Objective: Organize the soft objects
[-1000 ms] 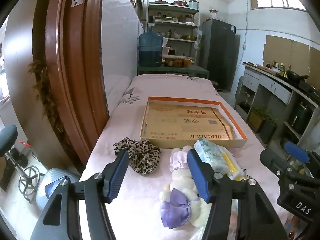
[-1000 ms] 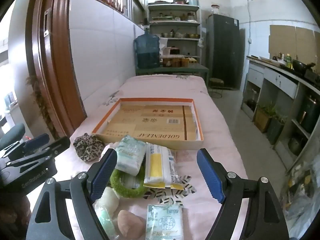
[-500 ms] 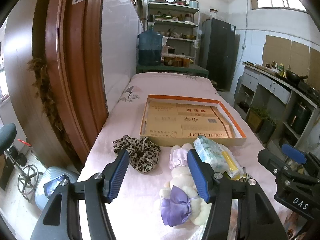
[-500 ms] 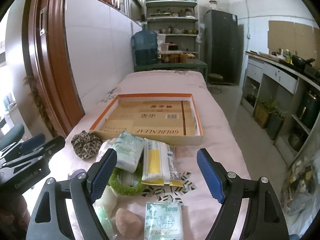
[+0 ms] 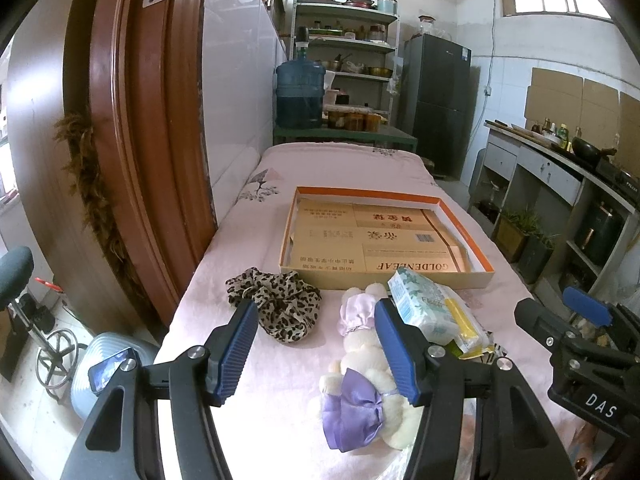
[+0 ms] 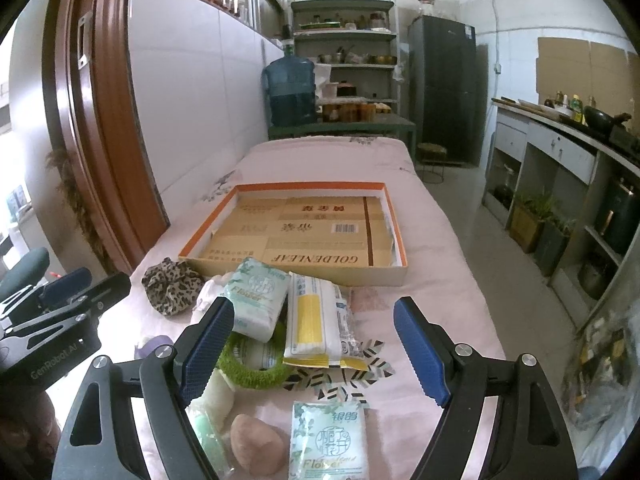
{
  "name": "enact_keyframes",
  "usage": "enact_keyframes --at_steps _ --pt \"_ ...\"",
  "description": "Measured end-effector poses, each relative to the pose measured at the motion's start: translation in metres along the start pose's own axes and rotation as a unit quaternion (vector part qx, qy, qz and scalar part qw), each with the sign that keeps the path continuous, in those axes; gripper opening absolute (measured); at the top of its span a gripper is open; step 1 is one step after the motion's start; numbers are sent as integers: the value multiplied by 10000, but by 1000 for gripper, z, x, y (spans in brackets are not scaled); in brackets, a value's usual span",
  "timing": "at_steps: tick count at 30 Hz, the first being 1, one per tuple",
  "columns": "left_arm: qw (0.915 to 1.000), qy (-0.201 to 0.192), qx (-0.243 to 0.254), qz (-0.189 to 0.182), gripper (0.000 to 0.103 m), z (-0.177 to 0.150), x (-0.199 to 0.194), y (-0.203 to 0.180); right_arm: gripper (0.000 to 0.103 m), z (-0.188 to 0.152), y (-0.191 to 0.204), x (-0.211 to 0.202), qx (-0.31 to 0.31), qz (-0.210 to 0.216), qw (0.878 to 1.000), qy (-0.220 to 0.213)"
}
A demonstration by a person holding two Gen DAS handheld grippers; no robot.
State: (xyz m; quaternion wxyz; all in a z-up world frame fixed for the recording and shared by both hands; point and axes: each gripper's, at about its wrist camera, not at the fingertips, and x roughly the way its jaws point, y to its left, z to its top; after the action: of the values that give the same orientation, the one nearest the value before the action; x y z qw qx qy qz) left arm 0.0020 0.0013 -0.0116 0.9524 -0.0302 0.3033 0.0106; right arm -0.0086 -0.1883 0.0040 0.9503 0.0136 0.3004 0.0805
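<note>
A: Textures?
B: Leopard fabric scrunchie (image 5: 276,308), fluffy plush toy (image 5: 368,372) with satin bow, crinkly tissue packs (image 6: 256,300), all on the pink cloth (image 5: 256,224) before the flat cardboard tray (image 5: 384,236).
A: Fingers?
B: Left gripper (image 5: 316,348) and right gripper (image 6: 316,352) spread wide, empty.
A: Change?
B: Scene barely shifted.

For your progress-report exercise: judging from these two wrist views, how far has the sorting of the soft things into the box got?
Done: nothing, the cardboard box holds no soft items. In hand: nothing, the left gripper and right gripper are both open and empty. Left: the leopard scrunchie, plush toy, tissue packs, green ring and pink sponge all lie on the pink cloth.
</note>
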Motion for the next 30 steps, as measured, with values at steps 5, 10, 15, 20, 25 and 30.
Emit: enact_keyframes --at_steps 5,10,15,20,25,30 --pt "10000 8 -5 4 61 -1 0 0 83 0 0 0 2 8 10000 11" --pt "10000 8 -4 6 61 -1 0 0 83 0 2 2 0 10 10000 33" --pt "10000 15 -1 11 61 -1 0 -1 83 -1 2 2 -1 8 10000 34" --pt "10000 19 1 7 61 -2 0 -1 83 -1 2 2 0 12 10000 36" --pt "10000 28 -1 6 61 -4 1 0 83 -1 2 3 3 10 10000 45" --pt "10000 45 1 -2 61 -4 1 0 83 -3 2 3 -1 13 10000 48"
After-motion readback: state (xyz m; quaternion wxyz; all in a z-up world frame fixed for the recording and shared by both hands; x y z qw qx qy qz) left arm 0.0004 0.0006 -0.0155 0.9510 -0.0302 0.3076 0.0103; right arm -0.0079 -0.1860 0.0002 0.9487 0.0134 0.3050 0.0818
